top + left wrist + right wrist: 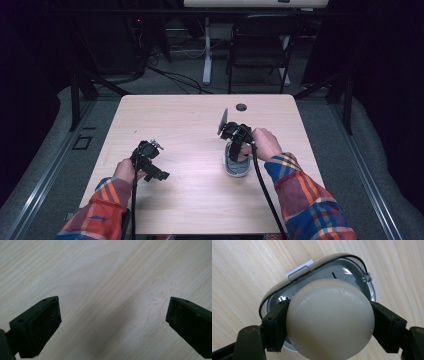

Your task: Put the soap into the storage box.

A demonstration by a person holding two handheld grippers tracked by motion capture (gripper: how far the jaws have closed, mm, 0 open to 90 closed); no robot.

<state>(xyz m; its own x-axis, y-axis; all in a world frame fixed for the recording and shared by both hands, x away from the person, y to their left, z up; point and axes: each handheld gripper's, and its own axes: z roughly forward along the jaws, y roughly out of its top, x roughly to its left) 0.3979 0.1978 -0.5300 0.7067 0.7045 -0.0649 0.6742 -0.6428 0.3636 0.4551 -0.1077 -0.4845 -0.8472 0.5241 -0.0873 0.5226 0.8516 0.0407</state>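
Observation:
My right gripper (329, 315) is shut on a cream-white egg (329, 322), one jaw pressing on each side of it. Right under the egg lies a grey oval holder (324, 261) with a metal rim, a thin wire and a small white tab. Seen from the high view, the right gripper (235, 150) points down over that holder (239, 170) at the table's right middle. My left gripper (155, 162) hovers low over the left part of the table. Its jaws (112, 322) stand wide apart with just bare wood between them.
The light wooden table (200, 115) has a round cable hole (241, 107) near its far edge. A dark folding chair (260, 45) and a white desk leg (206, 50) stand behind it. Cables run across the grey floor.

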